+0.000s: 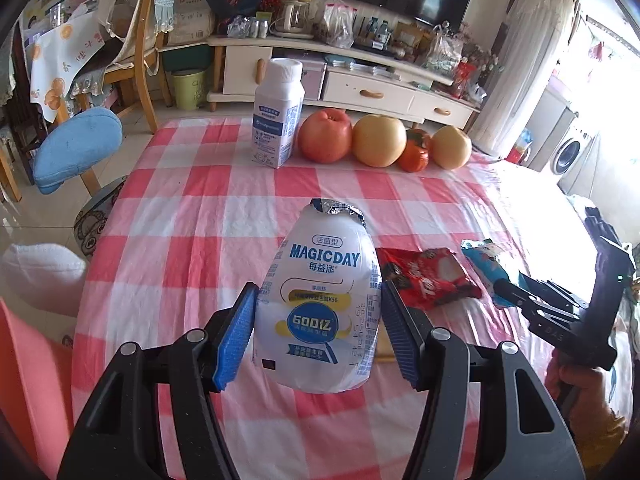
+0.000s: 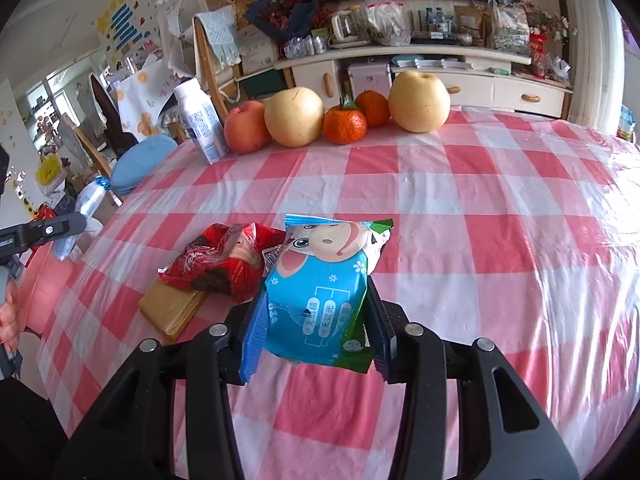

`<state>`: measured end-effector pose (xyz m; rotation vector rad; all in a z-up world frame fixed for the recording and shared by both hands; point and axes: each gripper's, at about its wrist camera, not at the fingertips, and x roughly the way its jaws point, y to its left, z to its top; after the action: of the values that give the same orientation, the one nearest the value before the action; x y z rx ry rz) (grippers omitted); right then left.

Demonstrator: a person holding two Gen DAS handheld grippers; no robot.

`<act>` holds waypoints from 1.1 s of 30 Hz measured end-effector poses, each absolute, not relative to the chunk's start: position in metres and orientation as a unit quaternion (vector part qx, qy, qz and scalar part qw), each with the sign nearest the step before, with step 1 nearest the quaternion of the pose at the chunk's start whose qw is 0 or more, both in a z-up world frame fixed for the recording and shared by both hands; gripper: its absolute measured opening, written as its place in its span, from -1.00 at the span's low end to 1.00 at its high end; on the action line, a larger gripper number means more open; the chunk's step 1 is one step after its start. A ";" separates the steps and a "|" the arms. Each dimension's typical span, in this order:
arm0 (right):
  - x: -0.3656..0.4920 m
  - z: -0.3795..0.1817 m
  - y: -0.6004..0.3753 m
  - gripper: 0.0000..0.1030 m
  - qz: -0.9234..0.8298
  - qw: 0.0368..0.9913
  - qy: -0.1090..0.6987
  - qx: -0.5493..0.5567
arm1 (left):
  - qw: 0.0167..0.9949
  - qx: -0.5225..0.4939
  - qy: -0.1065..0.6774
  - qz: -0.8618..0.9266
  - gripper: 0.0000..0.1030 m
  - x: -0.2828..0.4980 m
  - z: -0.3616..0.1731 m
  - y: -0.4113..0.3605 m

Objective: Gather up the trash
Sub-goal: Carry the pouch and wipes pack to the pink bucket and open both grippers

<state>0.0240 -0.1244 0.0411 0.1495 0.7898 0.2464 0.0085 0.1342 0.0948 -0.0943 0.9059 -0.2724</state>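
In the left wrist view my left gripper (image 1: 319, 286) is shut on a white MAGICDAY drink bottle (image 1: 320, 280) with a crumpled foil lid, held above the pink checked tablecloth (image 1: 180, 220). The right wrist view shows that bottle (image 2: 90, 200) at the far left edge. My right gripper (image 2: 316, 286) is shut on a blue cartoon snack wrapper (image 2: 320, 292), its pads pressing both sides. From the left wrist view, the right gripper (image 1: 516, 296) holds that wrapper (image 1: 484, 264) low over the table. A crumpled red wrapper (image 2: 224, 260) lies just left of it, on a flat tan packet (image 2: 172, 308).
At the table's far edge stand a white milk bottle (image 1: 278, 112), an apple (image 1: 325, 134), two pears (image 1: 378, 140) and orange fruit (image 1: 416, 152). A pink container (image 2: 40, 280) sits beside the table at the left. A chair with a blue cushion (image 1: 76, 148) is beyond it.
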 end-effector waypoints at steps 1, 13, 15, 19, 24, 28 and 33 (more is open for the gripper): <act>0.022 0.042 -0.125 -0.12 0.117 0.914 0.381 0.074 | 0.890 -0.047 0.434 -0.133 0.21 0.003 0.096 0.135; -0.011 0.066 -0.117 -0.12 0.104 0.927 0.349 0.088 | 0.890 -0.063 0.430 -0.137 0.21 -0.043 0.102 0.151; -0.017 0.071 -0.107 -0.12 0.105 0.930 0.344 0.077 | 0.892 -0.067 0.425 -0.139 0.21 -0.048 0.105 0.157; -0.027 0.080 -0.084 -0.12 0.120 0.931 0.340 0.057 | 0.897 -0.077 0.414 -0.137 0.21 -0.056 0.111 0.173; -0.044 0.092 -0.040 -0.12 0.153 0.929 0.337 0.019 | 0.903 -0.100 0.401 -0.121 0.21 -0.064 0.118 0.205; -0.054 0.100 -0.007 -0.12 0.181 0.925 0.335 0.001 | 0.906 -0.123 0.391 -0.101 0.21 -0.069 0.123 0.233; -0.063 0.113 0.041 -0.12 0.228 0.916 0.330 -0.015 | 0.912 -0.148 0.377 -0.063 0.21 -0.077 0.131 0.272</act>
<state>-0.0633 0.0415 0.1130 -0.0305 0.6796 0.4699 -0.0767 0.2721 0.1314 -0.3051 0.7776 -0.1305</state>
